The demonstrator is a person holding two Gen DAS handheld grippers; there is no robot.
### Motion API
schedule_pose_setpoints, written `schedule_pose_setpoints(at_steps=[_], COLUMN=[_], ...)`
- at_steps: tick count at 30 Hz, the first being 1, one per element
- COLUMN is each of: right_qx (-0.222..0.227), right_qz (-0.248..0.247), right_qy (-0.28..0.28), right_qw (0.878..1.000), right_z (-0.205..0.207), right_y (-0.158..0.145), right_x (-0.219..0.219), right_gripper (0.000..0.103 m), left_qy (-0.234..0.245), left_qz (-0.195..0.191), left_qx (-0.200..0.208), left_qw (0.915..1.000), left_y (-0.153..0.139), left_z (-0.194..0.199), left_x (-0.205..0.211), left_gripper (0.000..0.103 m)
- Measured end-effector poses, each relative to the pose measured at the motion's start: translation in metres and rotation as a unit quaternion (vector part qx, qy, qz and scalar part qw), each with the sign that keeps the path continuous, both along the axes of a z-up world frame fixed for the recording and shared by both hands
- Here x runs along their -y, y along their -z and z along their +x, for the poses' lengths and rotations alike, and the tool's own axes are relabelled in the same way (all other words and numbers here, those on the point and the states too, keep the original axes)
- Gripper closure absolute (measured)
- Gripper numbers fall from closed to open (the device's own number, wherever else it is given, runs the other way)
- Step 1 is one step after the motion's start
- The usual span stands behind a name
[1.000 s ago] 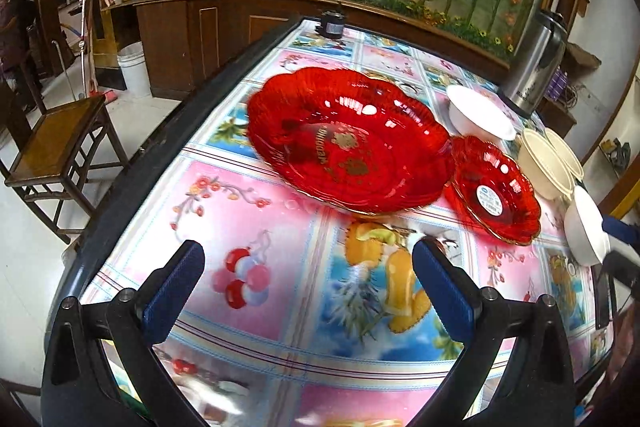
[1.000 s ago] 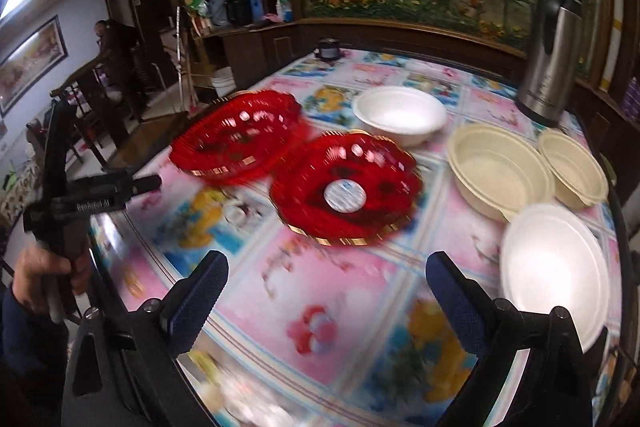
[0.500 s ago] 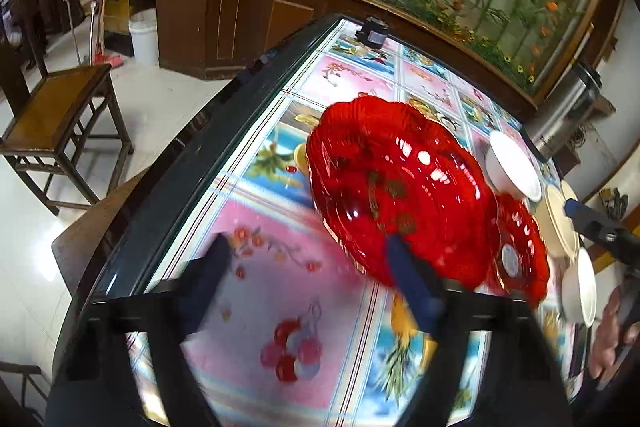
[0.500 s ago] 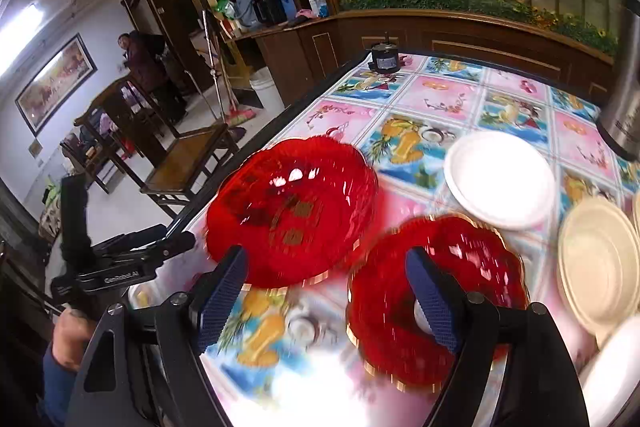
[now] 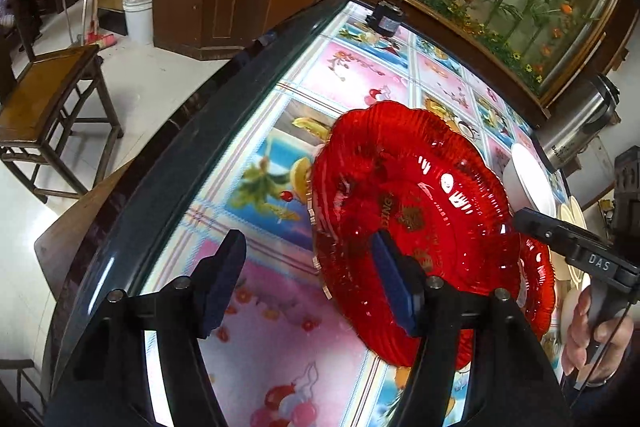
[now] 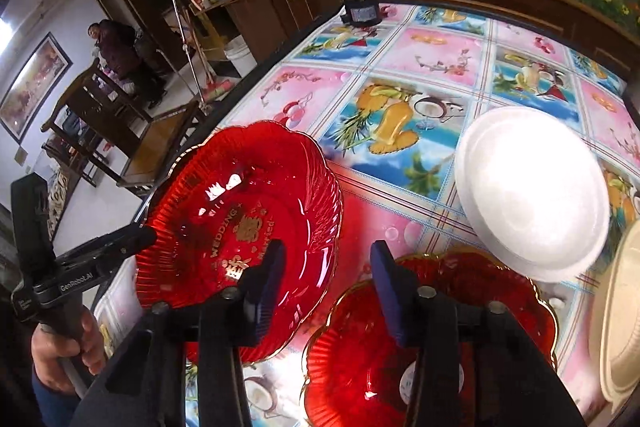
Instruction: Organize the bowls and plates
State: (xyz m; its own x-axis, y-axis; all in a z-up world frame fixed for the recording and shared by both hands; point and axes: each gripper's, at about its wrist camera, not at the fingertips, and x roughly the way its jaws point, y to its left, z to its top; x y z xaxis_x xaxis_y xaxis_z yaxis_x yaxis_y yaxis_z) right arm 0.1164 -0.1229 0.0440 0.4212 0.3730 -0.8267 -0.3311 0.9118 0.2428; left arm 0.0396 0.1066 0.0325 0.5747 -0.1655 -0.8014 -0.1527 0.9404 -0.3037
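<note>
A large red scalloped plate (image 5: 416, 219) (image 6: 244, 219) with gold lettering lies on the table. My left gripper (image 5: 308, 279) is open over the plate's near left rim, one finger above the plate and the other over the tablecloth. My right gripper (image 6: 326, 287) is open, between the large plate and a smaller red plate (image 6: 436, 343) that sits to its right. A white bowl (image 6: 532, 195) lies beyond the small plate. A cream bowl (image 6: 620, 323) shows at the right edge.
The flowered tablecloth (image 6: 404, 63) covers a table with a dark rim (image 5: 168, 179). A small black object (image 6: 360, 9) stands at the far end. A steel flask (image 5: 576, 131) stands far right. A wooden chair (image 5: 44, 95) is on the floor left of the table.
Both grippers have moved in and down toward the plates. The left one now reaches the large plate's rim, and the right one has narrowed its opening between the two red plates.
</note>
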Motion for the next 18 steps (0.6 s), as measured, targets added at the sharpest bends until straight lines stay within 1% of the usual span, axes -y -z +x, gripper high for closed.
schedule_pose_setpoints(at_steps=[1, 2, 3, 4, 5, 6, 9, 10, 11, 12, 14, 18], right_qx=[0.001, 0.002, 0.001, -0.001, -0.007, -0.012, -0.014, -0.016, -0.016, -0.012, -0.012, -0.010], right_qz=[-0.001, -0.002, -0.005, -0.007, -0.006, -0.004, -0.011, -0.011, -0.008, -0.012, -0.020, -0.015], right_qy=[-0.005, -0.008, -0.010, -0.009, -0.009, -0.009, -0.009, -0.010, -0.012, -0.013, -0.014, -0.013], right_qw=[1.000, 1.000, 1.000, 1.000, 1.000, 1.000, 1.000, 1.000, 1.000, 1.000, 1.000, 1.000], right_z=[0.001, 0.003, 0.004, 0.005, 0.006, 0.007, 0.008, 0.008, 0.007, 0.007, 0.008, 0.008], right_y=[0.001, 0.002, 0.003, 0.005, 0.006, 0.008, 0.012, 0.013, 0.014, 0.014, 0.015, 0.016], right_x=[-0.002, -0.004, -0.005, -0.006, -0.007, -0.008, -0.010, -0.010, -0.010, -0.010, -0.011, -0.009], right_gripper=[0.059, 0.061, 0.064, 0.074, 0.082, 0.083, 0.083, 0.086, 0.091, 0.093, 0.097, 0.097], left_qy=[0.003, 0.003, 0.005, 0.009, 0.011, 0.012, 0.017, 0.019, 0.021, 0.024, 0.021, 0.022], left_qz=[-0.001, 0.000, 0.001, -0.002, -0.005, -0.007, -0.001, 0.000, 0.001, 0.005, 0.016, 0.021], left_qx=[-0.001, -0.003, -0.004, -0.005, -0.009, -0.010, -0.012, -0.012, -0.011, -0.014, -0.016, -0.015], left_qw=[1.0000, 1.0000, 1.0000, 0.9999, 0.9999, 0.9999, 0.9998, 0.9997, 0.9997, 0.9996, 0.9995, 0.9994], left_y=[0.002, 0.002, 0.004, 0.005, 0.007, 0.009, 0.011, 0.012, 0.012, 0.013, 0.015, 0.016], left_z=[0.002, 0.004, 0.005, 0.007, 0.008, 0.009, 0.011, 0.012, 0.013, 0.015, 0.016, 0.016], left_x=[0.002, 0.003, 0.004, 0.005, 0.006, 0.007, 0.013, 0.014, 0.016, 0.018, 0.021, 0.022], left_gripper=[0.038, 0.038, 0.044, 0.050, 0.061, 0.065, 0.065, 0.065, 0.070, 0.076, 0.077, 0.077])
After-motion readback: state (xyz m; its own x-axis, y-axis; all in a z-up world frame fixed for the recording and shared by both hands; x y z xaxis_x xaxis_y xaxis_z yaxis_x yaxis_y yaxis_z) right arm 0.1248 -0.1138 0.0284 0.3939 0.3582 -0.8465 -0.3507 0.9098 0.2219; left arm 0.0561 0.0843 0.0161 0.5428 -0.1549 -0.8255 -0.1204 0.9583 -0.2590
